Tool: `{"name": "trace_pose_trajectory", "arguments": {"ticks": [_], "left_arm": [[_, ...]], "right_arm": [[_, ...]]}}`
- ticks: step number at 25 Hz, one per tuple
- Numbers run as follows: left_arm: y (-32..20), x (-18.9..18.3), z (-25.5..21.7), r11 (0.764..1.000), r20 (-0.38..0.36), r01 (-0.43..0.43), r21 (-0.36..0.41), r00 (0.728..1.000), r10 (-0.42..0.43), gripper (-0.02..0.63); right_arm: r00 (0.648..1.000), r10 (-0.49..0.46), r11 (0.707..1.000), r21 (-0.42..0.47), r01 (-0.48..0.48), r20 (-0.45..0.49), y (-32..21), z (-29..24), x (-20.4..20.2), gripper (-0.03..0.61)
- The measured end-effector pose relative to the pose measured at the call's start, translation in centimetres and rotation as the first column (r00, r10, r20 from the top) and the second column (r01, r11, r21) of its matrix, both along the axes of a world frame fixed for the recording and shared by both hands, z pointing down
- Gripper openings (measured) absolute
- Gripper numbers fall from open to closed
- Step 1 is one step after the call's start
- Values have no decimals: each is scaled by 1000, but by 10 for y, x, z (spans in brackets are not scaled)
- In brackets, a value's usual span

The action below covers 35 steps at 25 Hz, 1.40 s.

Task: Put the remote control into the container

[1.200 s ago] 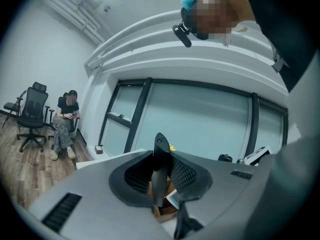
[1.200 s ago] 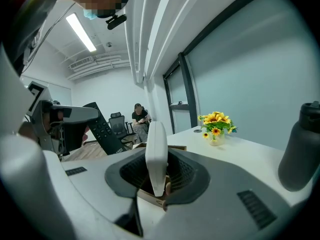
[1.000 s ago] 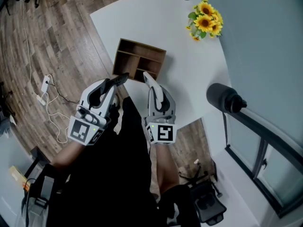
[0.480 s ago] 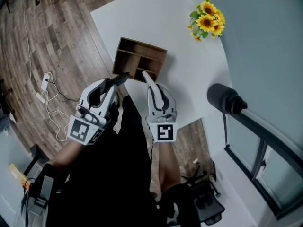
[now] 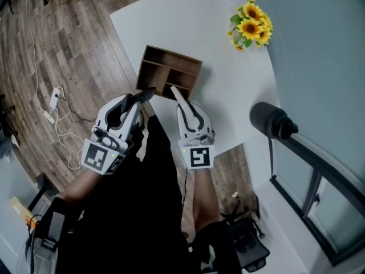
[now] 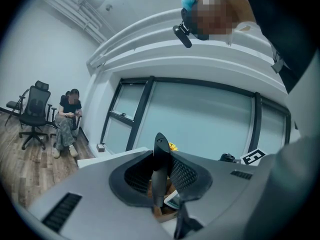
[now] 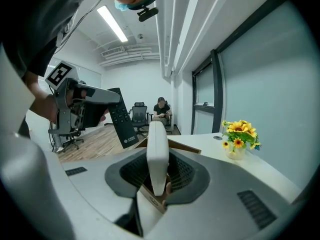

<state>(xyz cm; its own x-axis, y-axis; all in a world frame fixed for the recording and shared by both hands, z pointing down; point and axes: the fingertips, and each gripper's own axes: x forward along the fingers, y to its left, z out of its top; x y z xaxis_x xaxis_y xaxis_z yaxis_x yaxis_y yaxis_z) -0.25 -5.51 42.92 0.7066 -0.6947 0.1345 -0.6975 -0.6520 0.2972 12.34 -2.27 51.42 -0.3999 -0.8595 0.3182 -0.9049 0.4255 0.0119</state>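
Observation:
A brown wooden container [image 5: 169,75] with several compartments stands on the white table [image 5: 228,84]. My left gripper [image 5: 138,100] is shut on a black remote control [image 5: 145,94], held just off the container's near left corner. My right gripper [image 5: 182,101] is shut on a white remote control [image 5: 175,93], whose tip sits at the container's near edge. The left gripper view shows the black remote [image 6: 159,174] edge-on between the jaws. In the right gripper view, the white remote [image 7: 156,154] stands upright over the container [image 7: 182,146], with the black remote [image 7: 122,116] at left.
A vase of sunflowers [image 5: 249,27] stands at the table's far right by the wall. A dark rounded object [image 5: 271,119] sits right of the table. Cables and a power strip [image 5: 55,101] lie on the wooden floor at left. A seated person [image 7: 161,109] and office chairs are far behind.
My right gripper with the white remote has drifted slightly to the right. The left gripper and black remote have stayed in place.

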Motion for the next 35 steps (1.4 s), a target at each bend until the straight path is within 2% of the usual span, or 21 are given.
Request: {"name": "trace_pose_trajectory", "arguments": {"ticks": [8, 12, 17, 25, 35], "left_arm": [[-3, -2, 1, 1000, 13, 3, -13, 1000, -3, 84], [-5, -5, -1, 1000, -5, 3, -3, 1000, -3, 84], [-8, -8, 4, 1000, 10, 9, -16, 1000, -9, 84], [-10, -9, 5, 999, -5, 23, -27, 1000, -23, 84], [-11, -10, 11, 999, 11, 19, -33, 1000, -19, 84]], "right_arm": [[999, -38, 999, 9, 38, -25, -3, 7, -3, 92], [998, -53, 998, -18, 52, -32, -4, 14, -5, 92], [997, -65, 997, -33, 64, -42, -8, 24, -6, 94], [996, -81, 996, -50, 79, -37, -13, 36, -7, 94], [996, -88, 994, -61, 87, -27, -15, 46, -8, 92]]}}
